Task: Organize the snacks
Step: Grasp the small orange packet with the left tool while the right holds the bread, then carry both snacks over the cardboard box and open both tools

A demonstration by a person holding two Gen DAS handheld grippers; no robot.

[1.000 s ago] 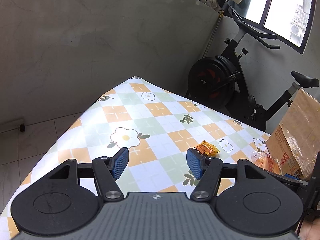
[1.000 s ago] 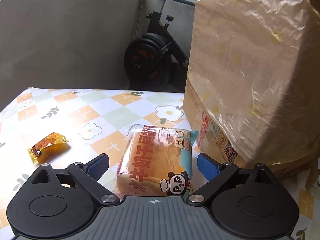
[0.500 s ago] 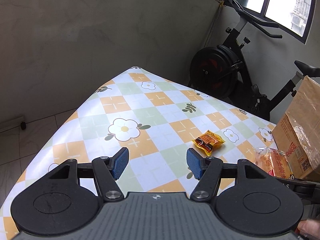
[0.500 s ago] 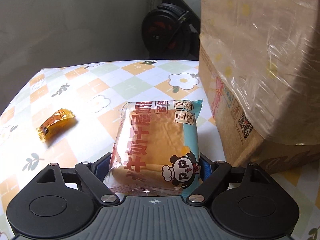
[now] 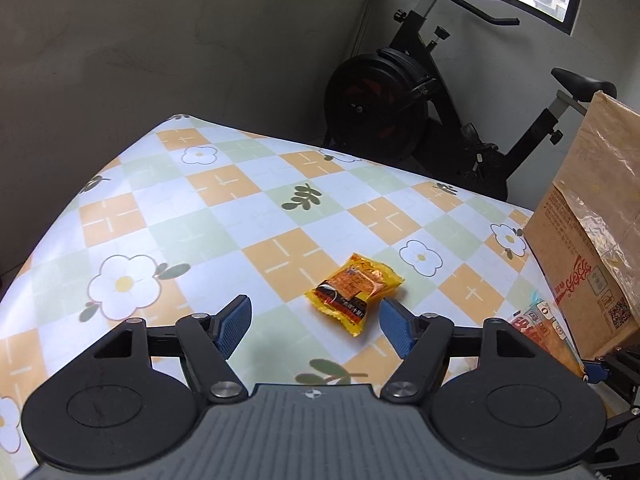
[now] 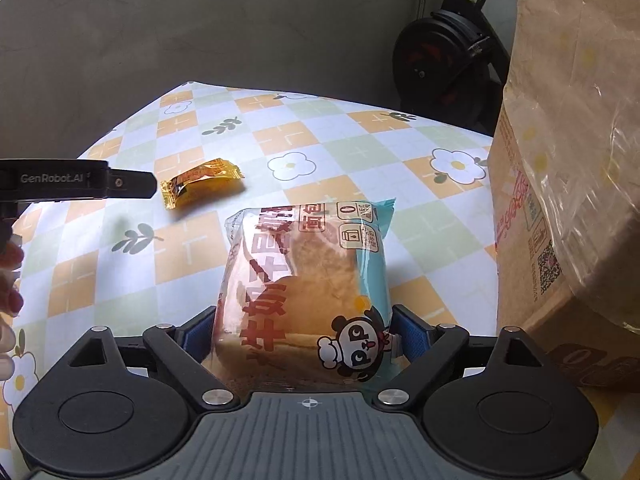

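- Landmark = cardboard box, wrapped in clear plastic, standing on the checked flower tablecloth.
- Right gripper: jaws wide and opening; bread pack w/ panda print sits between them, blue pads right at its two sides. Can't tell if pads press on it or just touch.
- Bread pack lies just beside the box, on the cloth, near the box's lower corner; in left wrist view only its edge shows, at the foot of the box.
- Left gripper: jaws apart and opening, nothing gripped. Its dark finger also shows in right wrist view, tip near the candy.
- Small orange candy pack lies flat on the cloth, well apart from the box, farther from it than the bread. It sits just ahead of the left gripper's right-hand pad, not between the pads, not touched.
- Same candy in right wrist view: beyond the bread pack, on the side away from the box.
- Exercise bike behind the table, past the box, by the grey wall.
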